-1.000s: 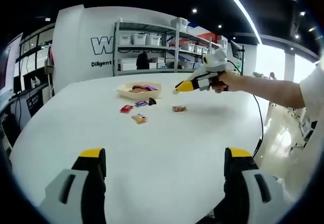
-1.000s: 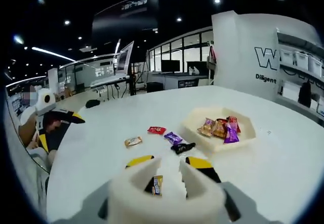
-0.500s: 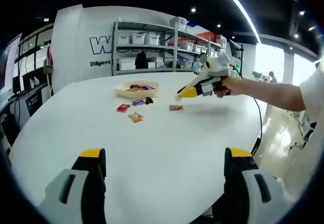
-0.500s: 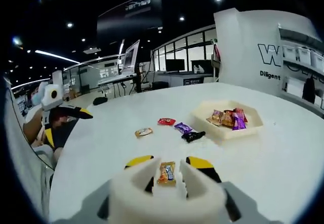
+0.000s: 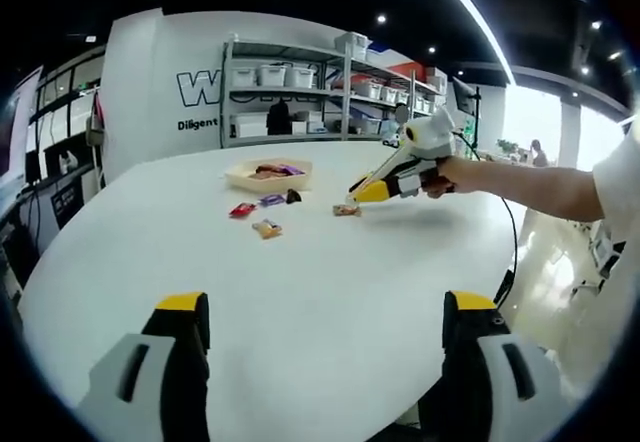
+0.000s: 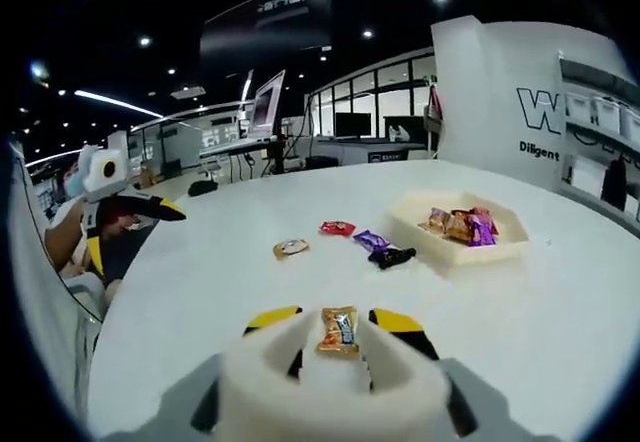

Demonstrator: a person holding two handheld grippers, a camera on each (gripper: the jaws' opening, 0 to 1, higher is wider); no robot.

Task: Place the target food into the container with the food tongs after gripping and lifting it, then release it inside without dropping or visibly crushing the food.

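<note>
An orange-wrapped candy (image 6: 338, 332) lies on the white table (image 6: 560, 332), right between the yellow tips of my right gripper (image 6: 334, 316), which is open around it. In the left gripper view the same right gripper (image 5: 353, 198), held by a hand, tilts down with its tips just over that candy (image 5: 345, 210). A beige tray (image 6: 505, 252) with several wrapped candies stands beyond it, also seen as the tray (image 5: 240, 175). My left gripper (image 5: 325, 307) is wide open over bare table, far from the food, and holds nothing.
Loose candies lie between the gripper and the tray: a red one (image 6: 337, 228), a purple one (image 6: 370, 240), a black one (image 6: 392, 256) and a gold one (image 6: 290, 248). The left gripper (image 6: 128, 224) shows at the table's far edge. Shelving (image 5: 300, 92) stands behind the table.
The right gripper has dipped down and forward to the orange candy, which now lies between its tips. The left gripper has stayed still and open.
</note>
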